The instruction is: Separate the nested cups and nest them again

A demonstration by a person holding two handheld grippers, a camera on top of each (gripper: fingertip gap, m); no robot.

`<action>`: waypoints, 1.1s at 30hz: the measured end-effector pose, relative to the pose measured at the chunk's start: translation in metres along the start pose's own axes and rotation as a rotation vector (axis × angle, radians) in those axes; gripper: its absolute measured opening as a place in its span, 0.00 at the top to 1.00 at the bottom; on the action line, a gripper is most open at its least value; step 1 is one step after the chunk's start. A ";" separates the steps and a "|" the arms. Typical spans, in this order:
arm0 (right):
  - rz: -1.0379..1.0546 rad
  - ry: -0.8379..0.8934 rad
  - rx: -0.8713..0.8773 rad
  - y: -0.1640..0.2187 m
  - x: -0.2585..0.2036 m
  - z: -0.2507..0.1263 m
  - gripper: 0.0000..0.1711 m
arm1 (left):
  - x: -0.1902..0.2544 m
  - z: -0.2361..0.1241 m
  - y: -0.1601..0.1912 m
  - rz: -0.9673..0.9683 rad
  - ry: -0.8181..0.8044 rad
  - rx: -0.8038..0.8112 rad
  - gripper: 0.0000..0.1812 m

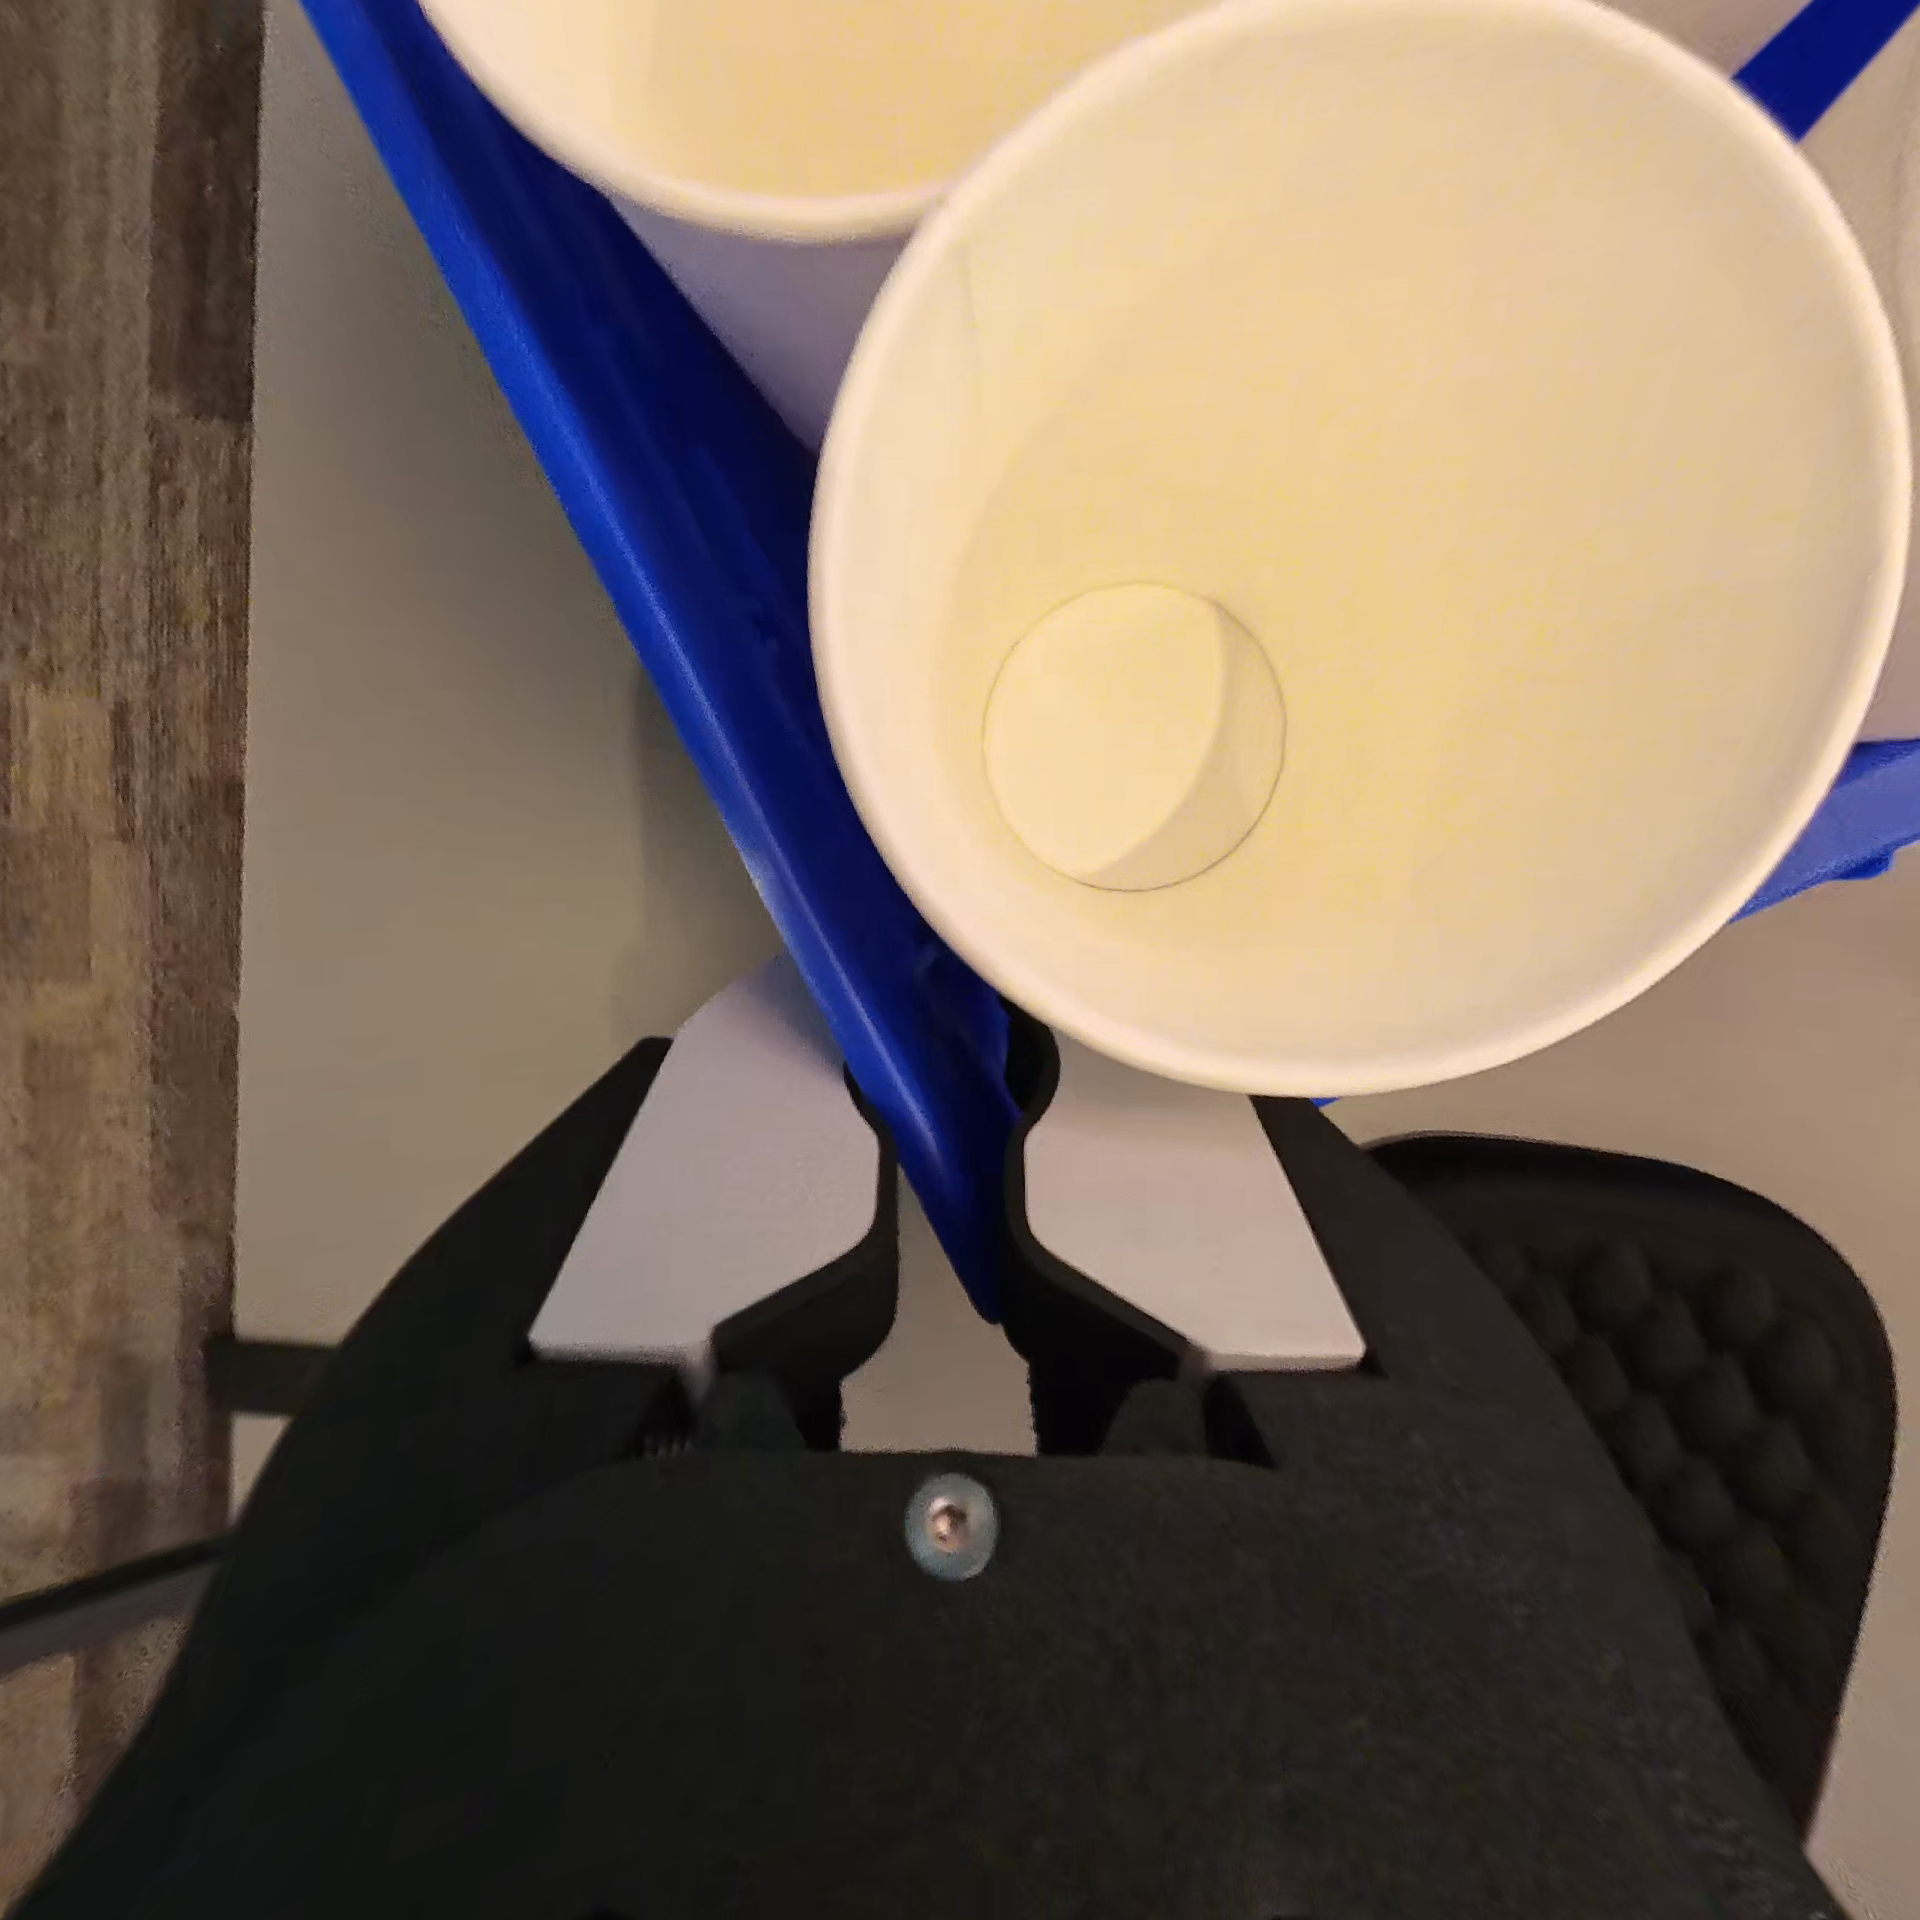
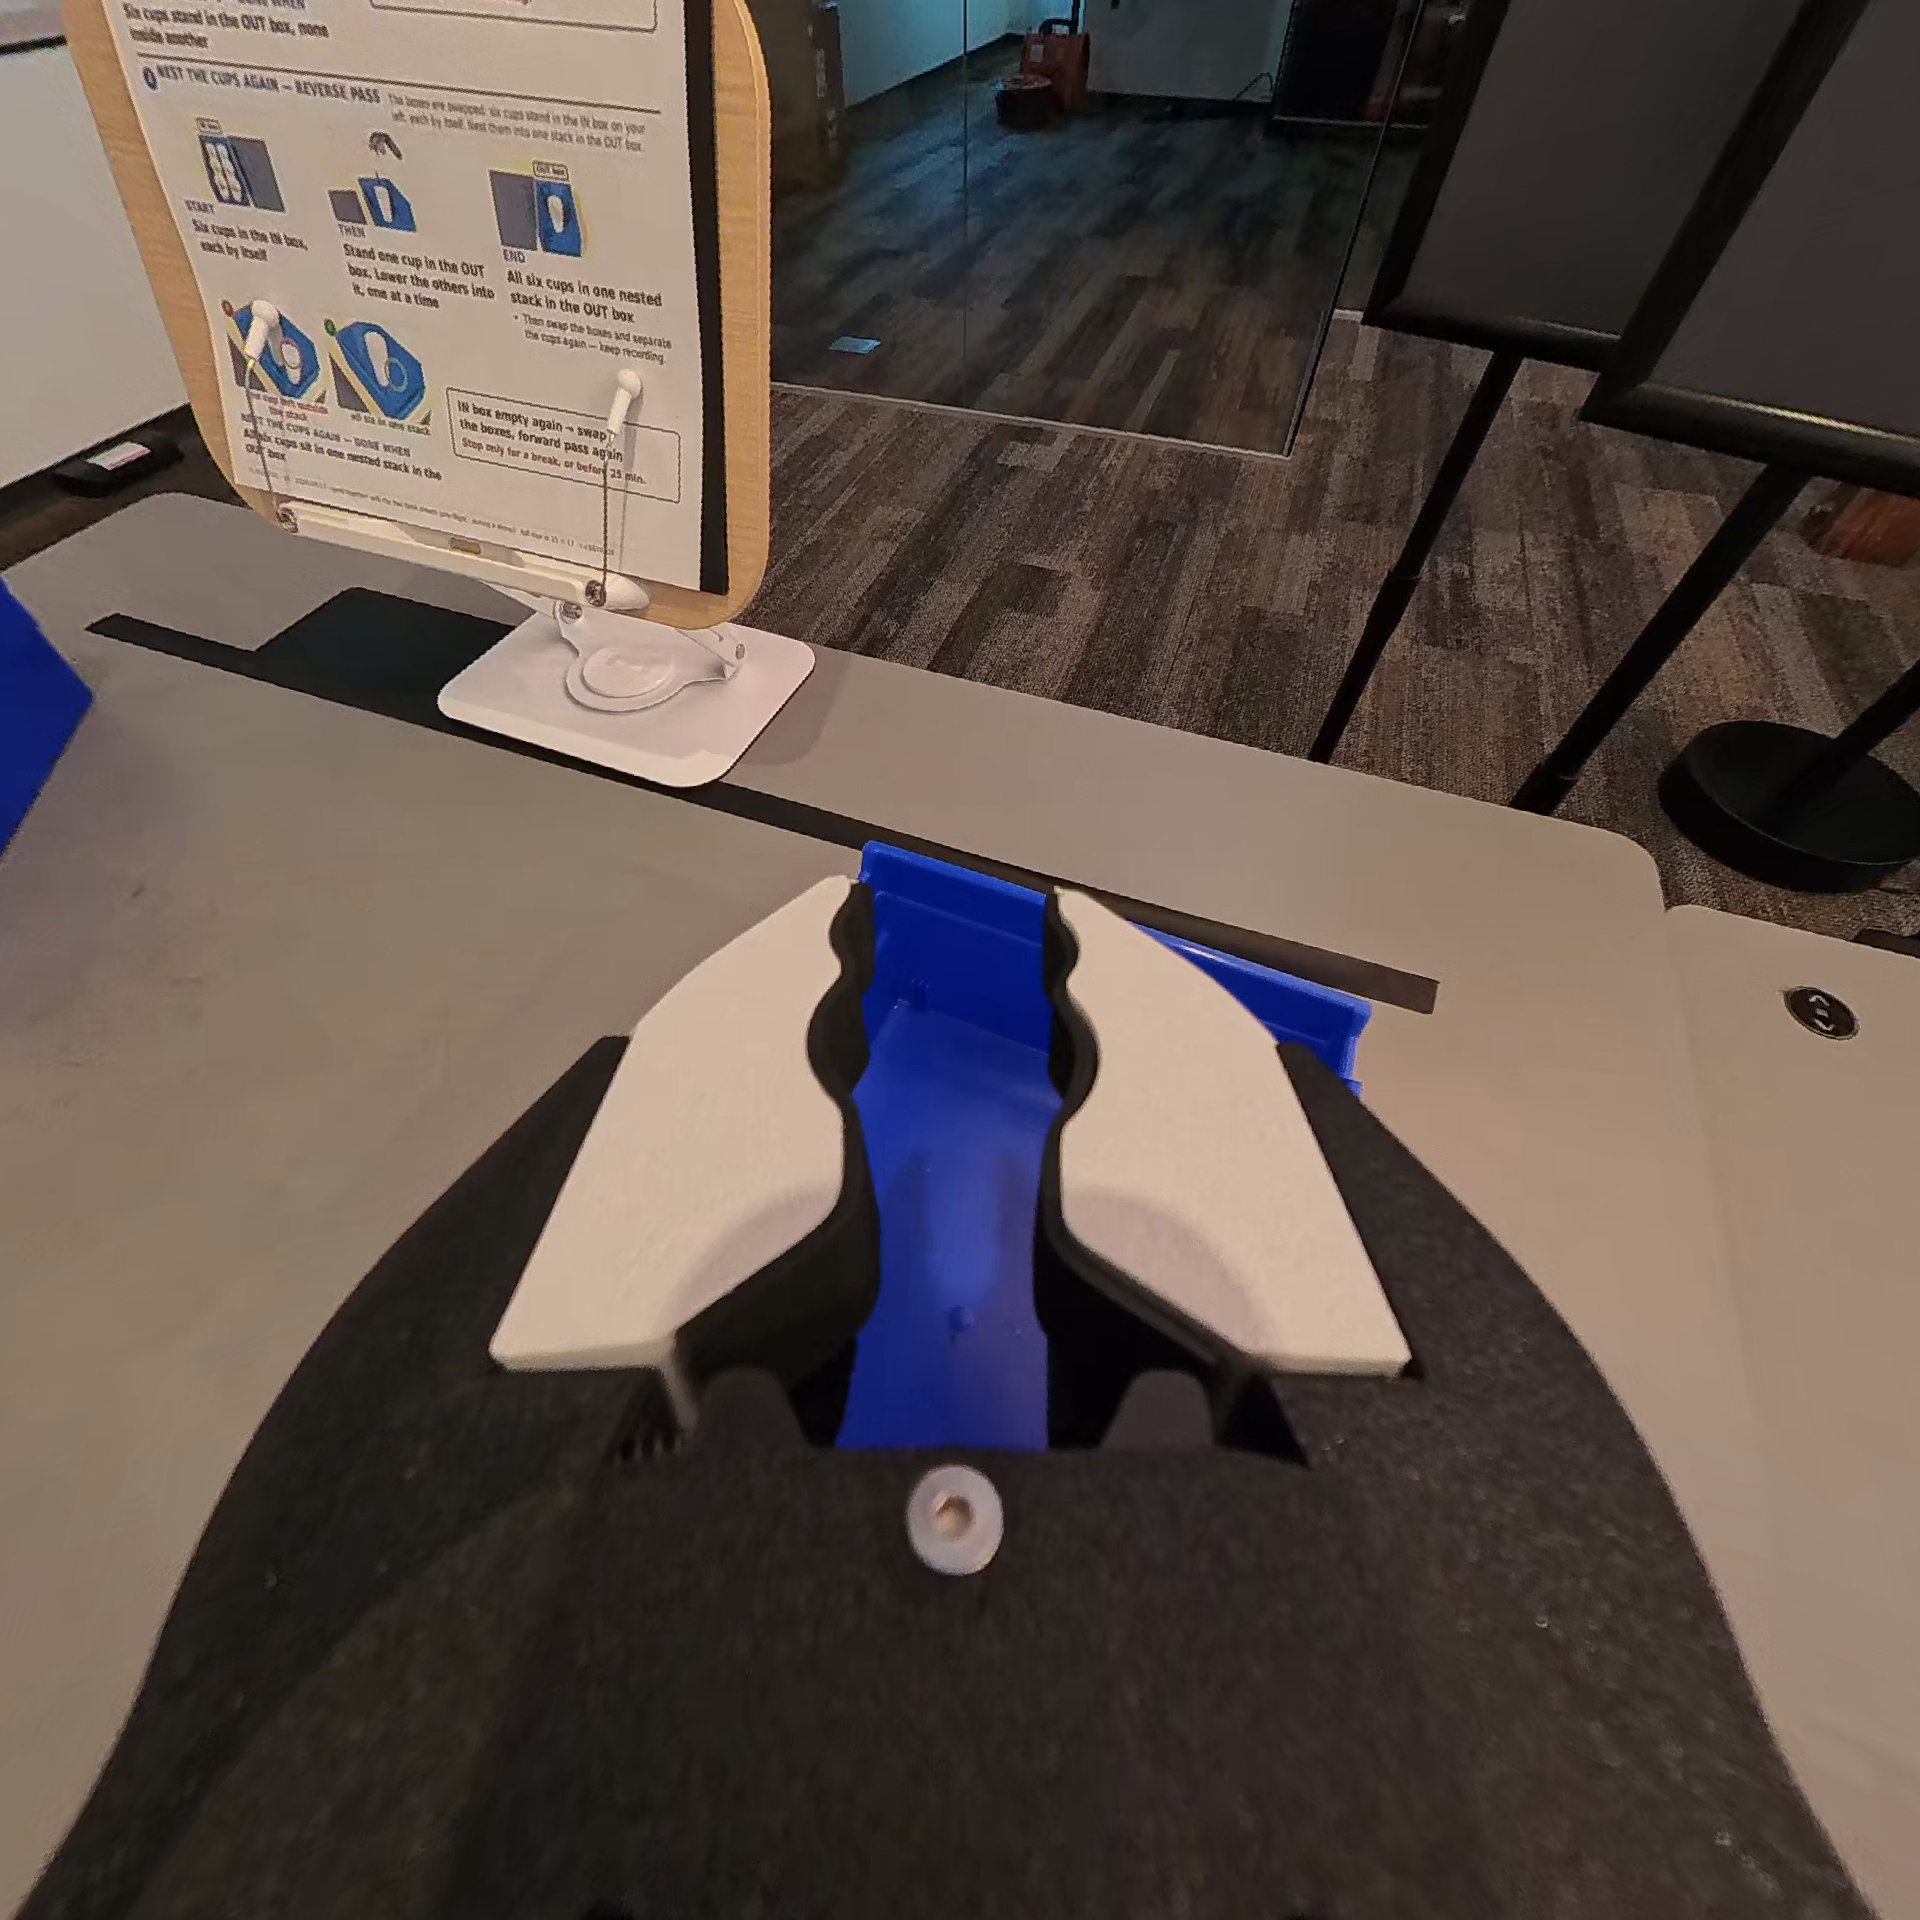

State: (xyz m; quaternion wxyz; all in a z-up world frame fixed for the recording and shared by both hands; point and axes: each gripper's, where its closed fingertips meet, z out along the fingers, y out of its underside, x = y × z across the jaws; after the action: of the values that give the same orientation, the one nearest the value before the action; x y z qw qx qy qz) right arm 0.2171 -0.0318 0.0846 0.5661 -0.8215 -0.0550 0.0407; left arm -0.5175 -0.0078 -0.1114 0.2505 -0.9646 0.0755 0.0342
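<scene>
Left claw (image 1: pixel 951 1091) straddles blue box wall (image 1: pixel 665 582) beside cup (image 1: pixel 1351 540).

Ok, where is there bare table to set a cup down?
Widest: the grey table between the stand base and the empty blue box. Also a narrow strip between the cup box wall and the table's left edge. Crowded inside that box: cups packed close.

Warm, dim indoor light throughout; the left wrist view is motion-blurred, the paper cup (image 1: pixel 1361 540) rim smeared; the right wrist view is sharper, wide-angle bending the counter (image 2: pixel 312 987) edges.
</scene>
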 end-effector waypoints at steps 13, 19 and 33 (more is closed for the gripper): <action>-0.059 0.020 -0.059 0.008 -0.006 0.009 0.82 | 0.025 0.011 -0.021 0.466 0.201 -0.033 0.85; -0.076 0.030 -0.071 0.010 -0.007 0.009 0.82 | 0.020 0.011 -0.018 0.547 0.242 -0.038 0.86; -0.085 0.051 -0.113 0.019 -0.003 0.015 0.82 | -0.001 0.011 -0.014 0.538 0.241 -0.032 0.90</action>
State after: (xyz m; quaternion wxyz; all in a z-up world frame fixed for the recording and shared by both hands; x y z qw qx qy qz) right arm 0.2134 -0.0253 0.0620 0.5212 -0.8499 -0.0776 -0.0077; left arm -0.5168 0.0099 -0.1144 0.2063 -0.9109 0.3571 -0.0142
